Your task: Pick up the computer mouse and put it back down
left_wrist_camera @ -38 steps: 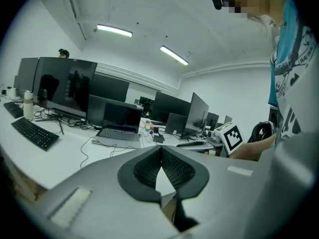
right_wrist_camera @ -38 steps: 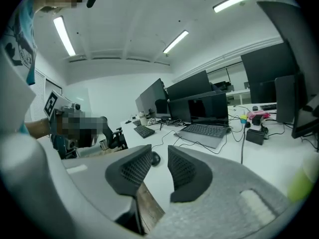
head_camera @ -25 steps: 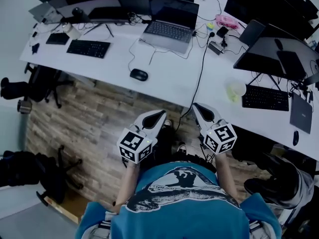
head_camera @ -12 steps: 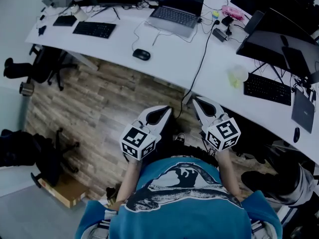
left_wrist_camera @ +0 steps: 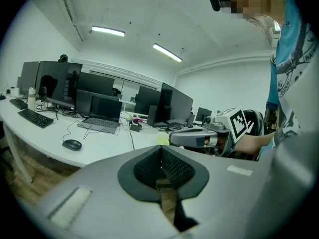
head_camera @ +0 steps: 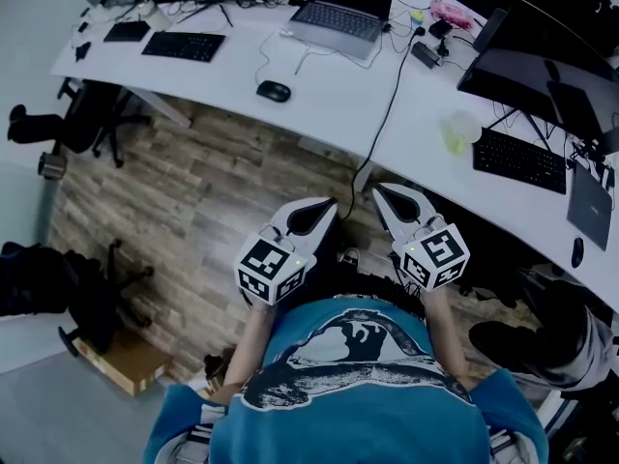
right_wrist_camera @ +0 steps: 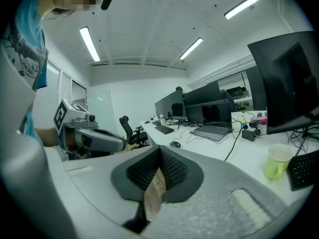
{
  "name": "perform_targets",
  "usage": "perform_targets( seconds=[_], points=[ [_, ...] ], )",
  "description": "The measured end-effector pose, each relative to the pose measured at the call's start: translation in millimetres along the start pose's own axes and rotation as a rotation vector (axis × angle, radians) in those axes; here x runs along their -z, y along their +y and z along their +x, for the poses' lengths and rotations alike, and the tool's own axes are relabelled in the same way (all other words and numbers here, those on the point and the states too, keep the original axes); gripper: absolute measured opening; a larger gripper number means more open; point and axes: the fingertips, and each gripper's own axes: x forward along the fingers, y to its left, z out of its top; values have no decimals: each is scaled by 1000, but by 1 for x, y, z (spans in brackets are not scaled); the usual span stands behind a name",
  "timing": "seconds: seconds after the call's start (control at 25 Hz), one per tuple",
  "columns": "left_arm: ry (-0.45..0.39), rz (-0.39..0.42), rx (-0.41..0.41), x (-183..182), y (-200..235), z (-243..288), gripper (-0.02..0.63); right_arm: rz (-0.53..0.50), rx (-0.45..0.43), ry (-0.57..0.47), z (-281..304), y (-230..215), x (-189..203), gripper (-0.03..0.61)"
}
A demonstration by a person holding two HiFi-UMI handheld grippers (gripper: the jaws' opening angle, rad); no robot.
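The black computer mouse lies on the white curved desk, with its cable running back toward the laptop. It also shows small in the left gripper view as the mouse, and in the right gripper view as the mouse. My left gripper and right gripper hang side by side over the wooden floor, short of the desk's edge and well apart from the mouse. Both have their jaws shut with nothing between them. Each gripper appears in the other's view, the right gripper and the left gripper.
On the desk are a laptop, a black keyboard, a pale green cup, a second keyboard and dark monitors. A black cable hangs over the desk edge. Office chairs stand at the left.
In the head view the desk and mouse have slid up and away, and both grippers sit lower, farther from the desk edge. Both jaws stayed shut and the mouse has not moved.
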Motion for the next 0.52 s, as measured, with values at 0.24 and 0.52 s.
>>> perform_targets(
  seconds=[0.24,0.52],
  points=[
    [13,11,20,5,-8,0,12,2,0,-1,-4,5,5,2],
    [24,24,47,6,-12,4,12,-5,-3,-1,-4,8,6,2]
  ],
)
